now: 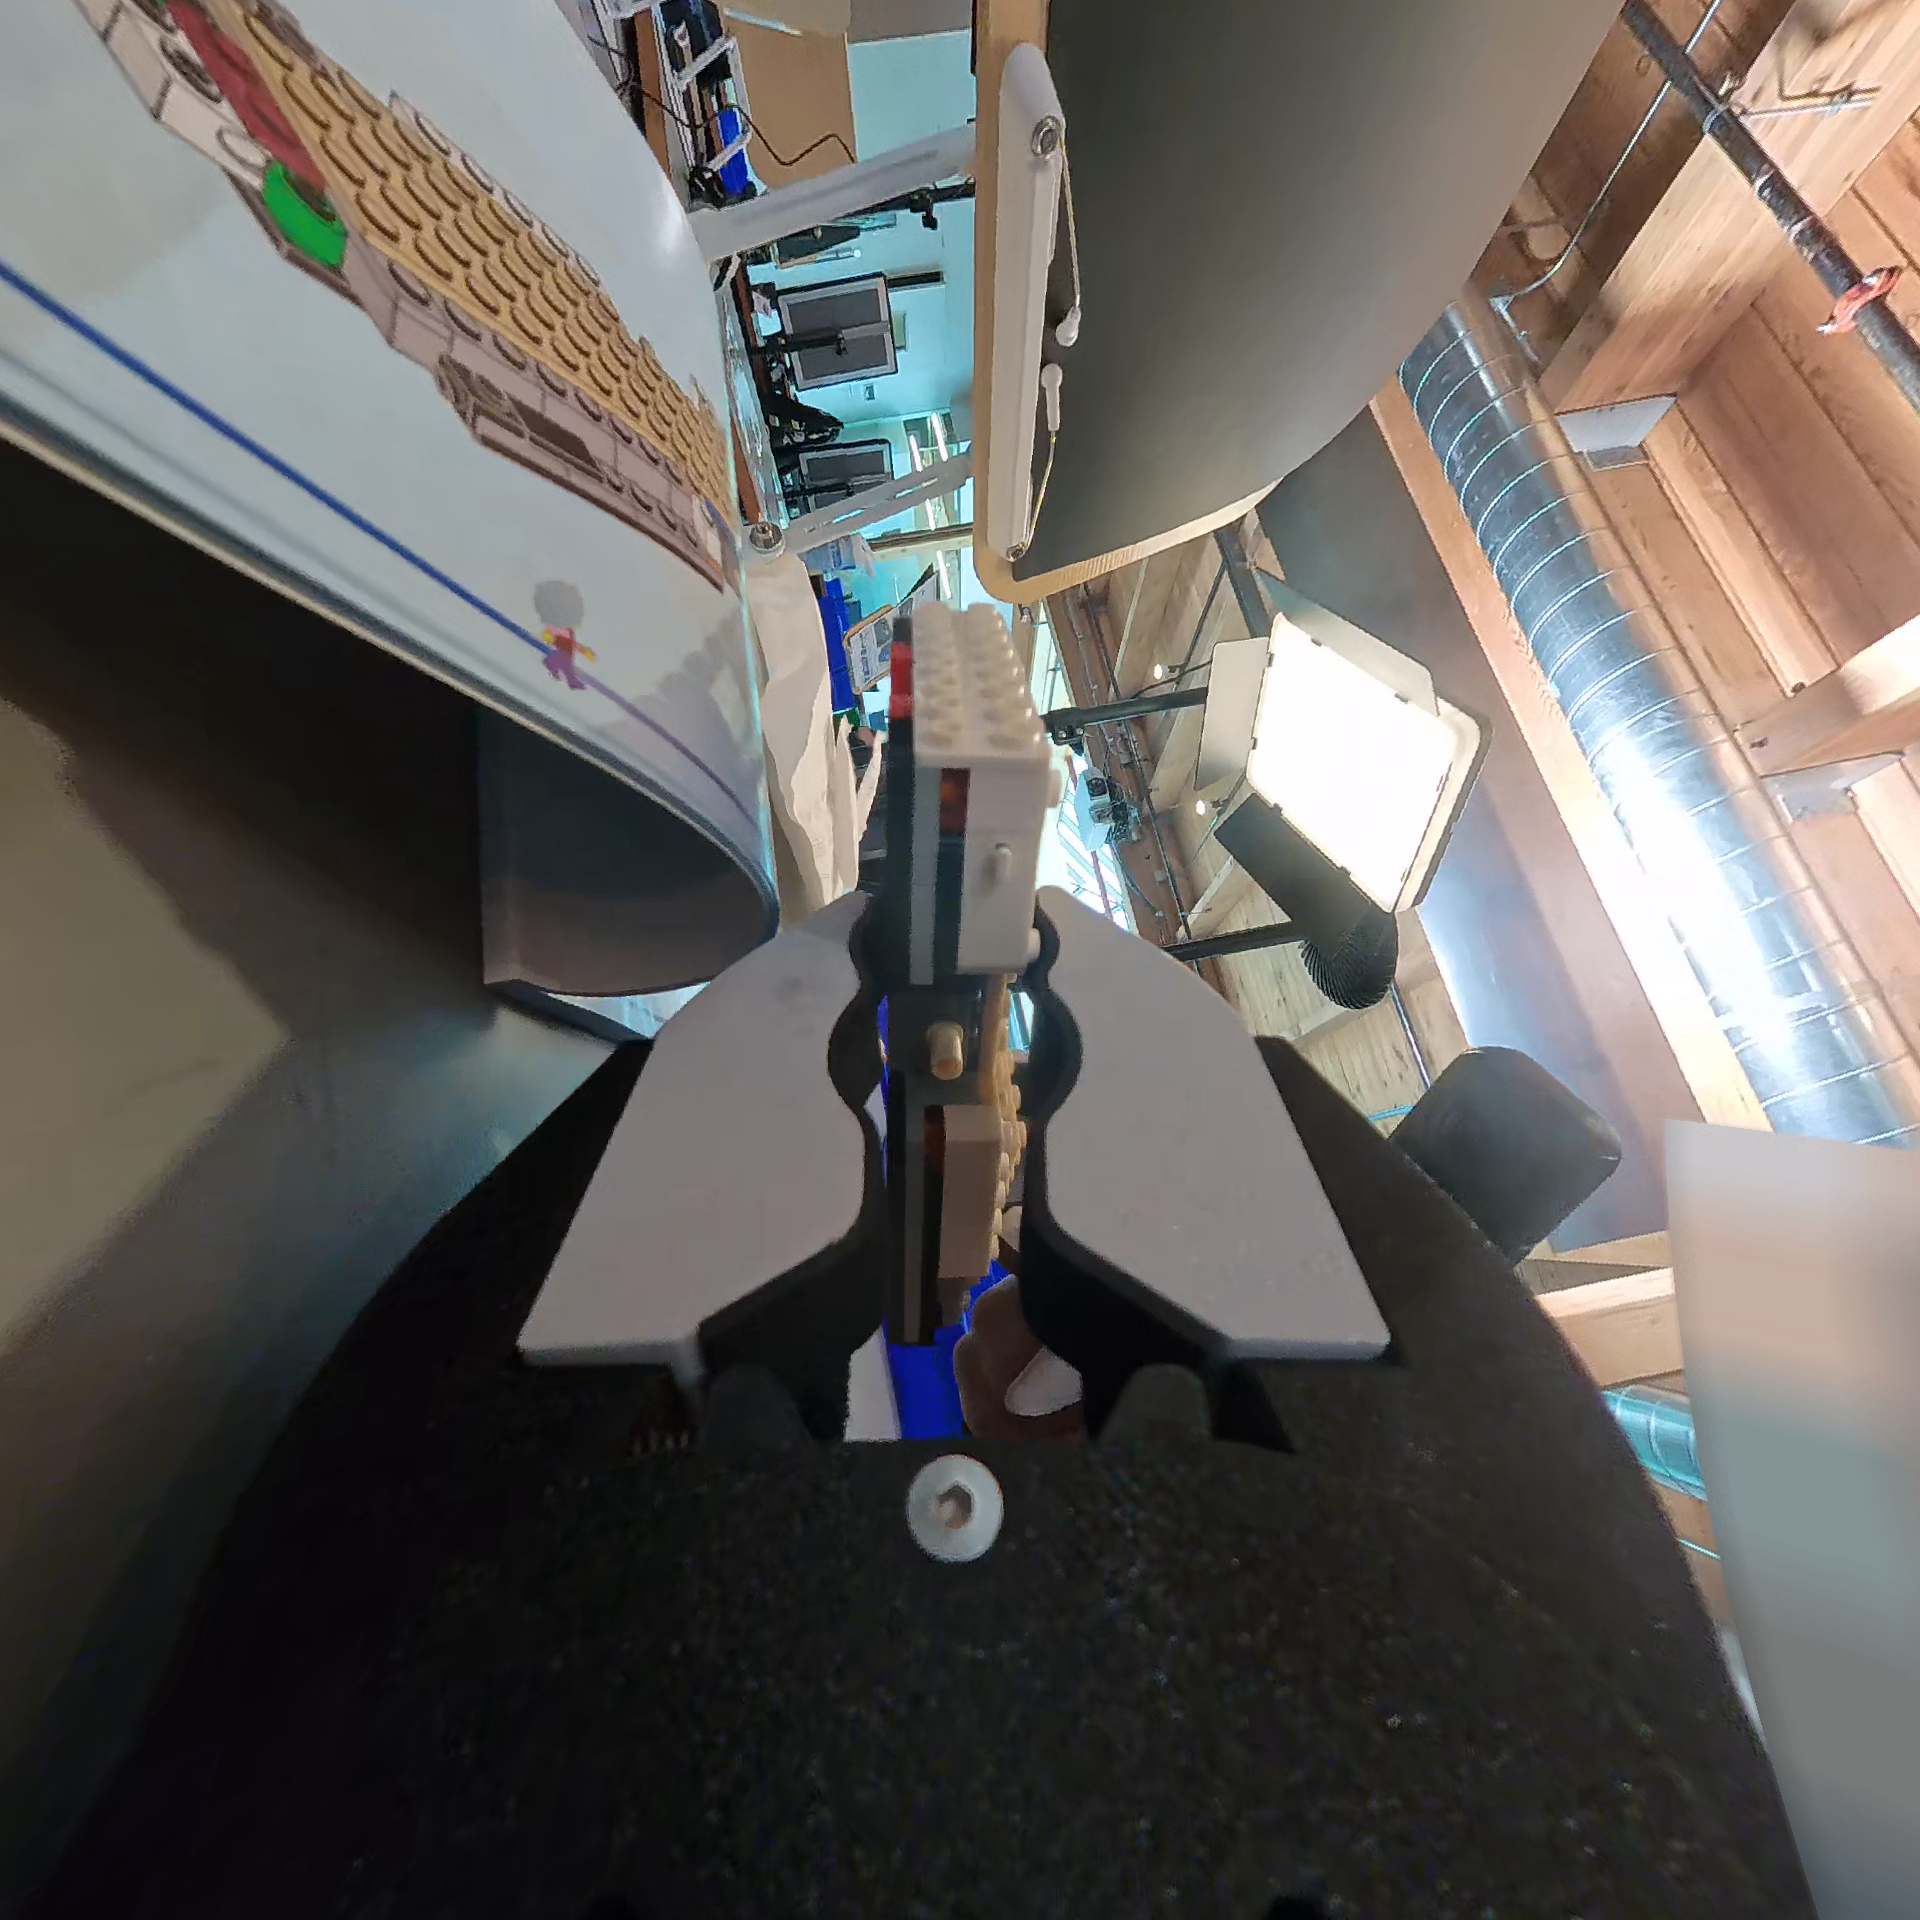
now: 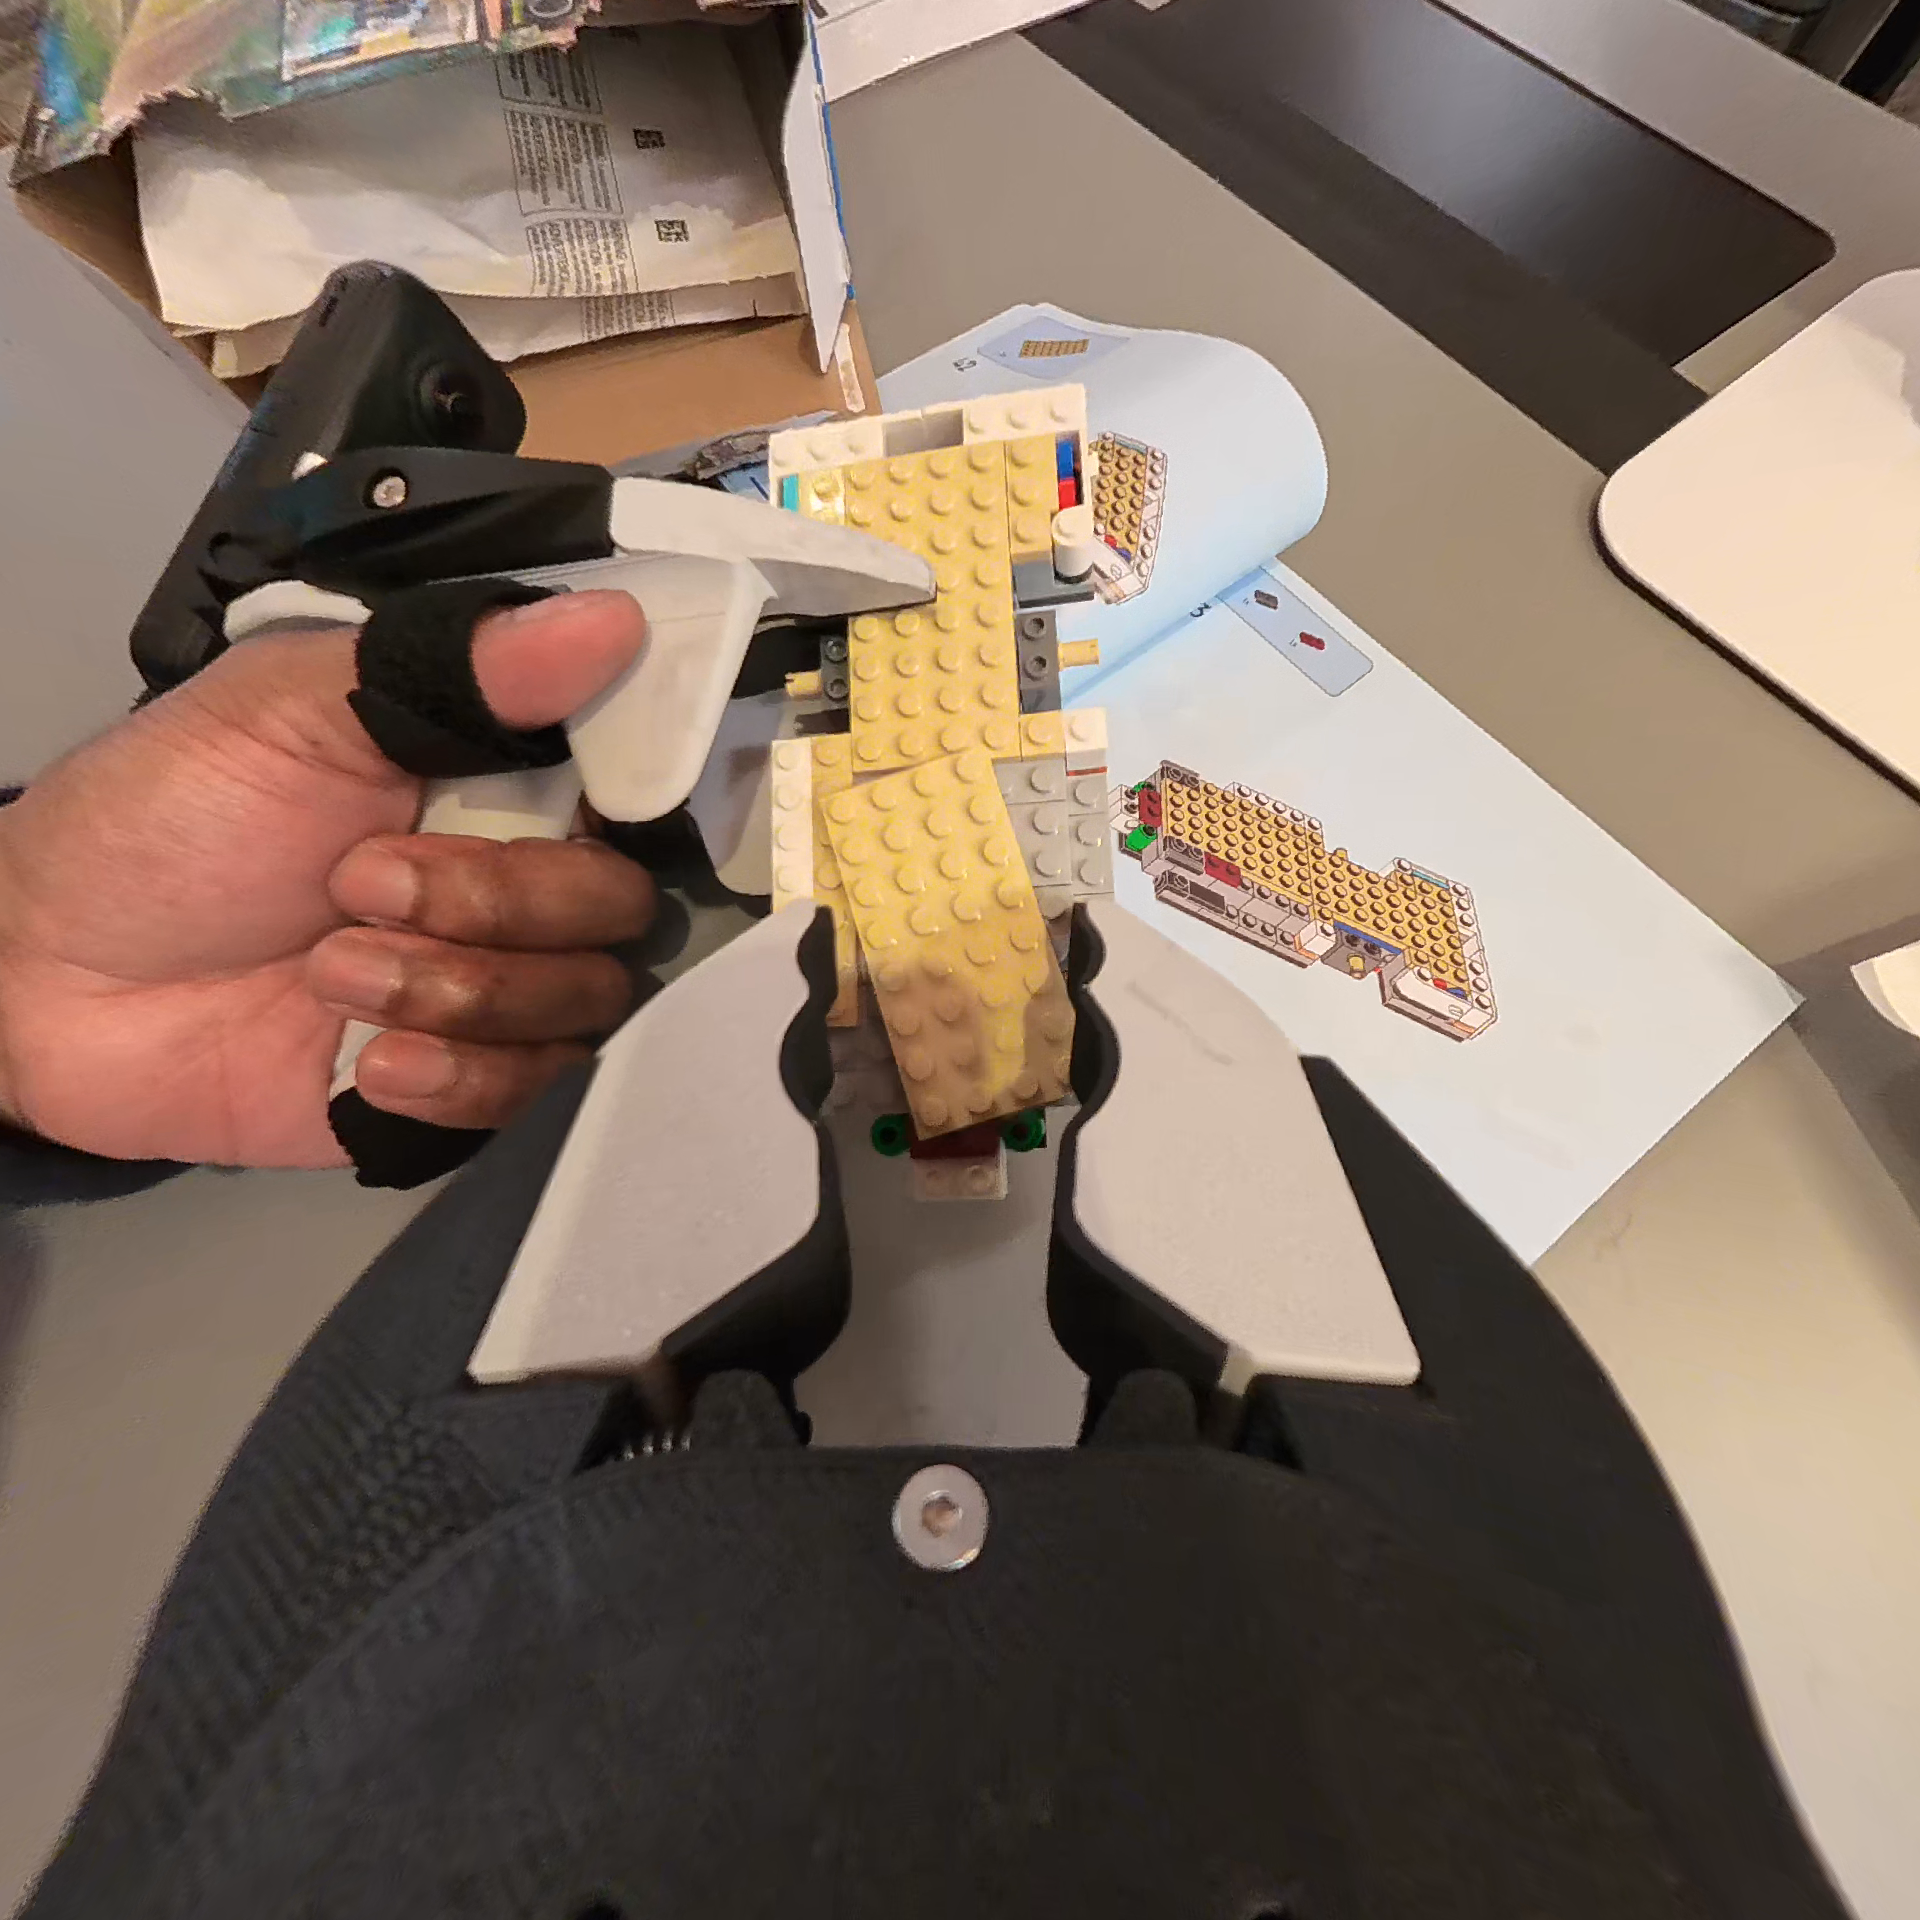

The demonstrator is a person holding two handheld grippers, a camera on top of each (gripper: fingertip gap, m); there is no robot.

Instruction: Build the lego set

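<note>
Tan-topped brick model point(image 2: 935, 644) | left hand-held gripper point(image 1: 951, 935) clenching it edge-on, steadying | right hand-held gripper point(image 2: 940, 925) released, straddling skewed tan plate point(image 2: 951, 935).

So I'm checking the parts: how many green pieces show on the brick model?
2, both at the model's near end: one left of the dark red brick, one right. Others may be hidden.

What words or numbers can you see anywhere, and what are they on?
White paper bags in the cardboard box: blocks of small print and square codes; I don't copy writing out.
Light blue instruction booklet: tiny numbers beside the pictures, too small to read.
Torn colourful packaging: print too blurred to read.
Brick model: no writing visible.
</note>
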